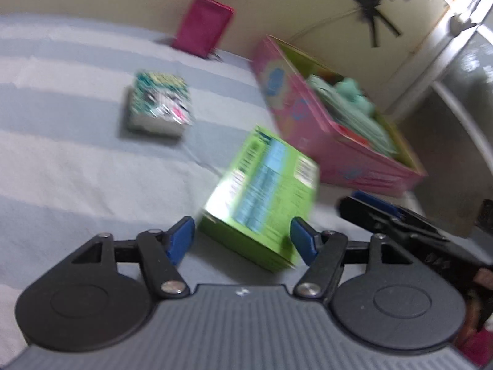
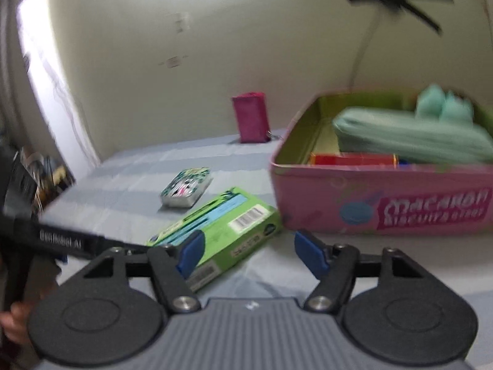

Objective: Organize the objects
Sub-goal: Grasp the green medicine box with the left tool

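A green carton (image 1: 258,191) lies flat on the striped bedsheet (image 1: 61,154), just in front of a pink biscuit tin (image 1: 339,145). My left gripper (image 1: 243,240) is open, and the carton's near end sits between its blue pads without a visible squeeze. In the right wrist view, my right gripper (image 2: 246,252) is open and holds nothing. It hovers near the green carton (image 2: 222,225) and the pink tin (image 2: 385,212). The tin holds a mint pouch (image 2: 409,135) and a red box (image 2: 354,158). The picture is motion-blurred.
A small patterned pack (image 1: 160,104) lies further out on the sheet. A magenta pouch (image 1: 203,24) leans against the wall behind it. The right gripper's body (image 1: 394,219) is at the right edge, by the tin. A hand (image 2: 12,317) shows at the lower left.
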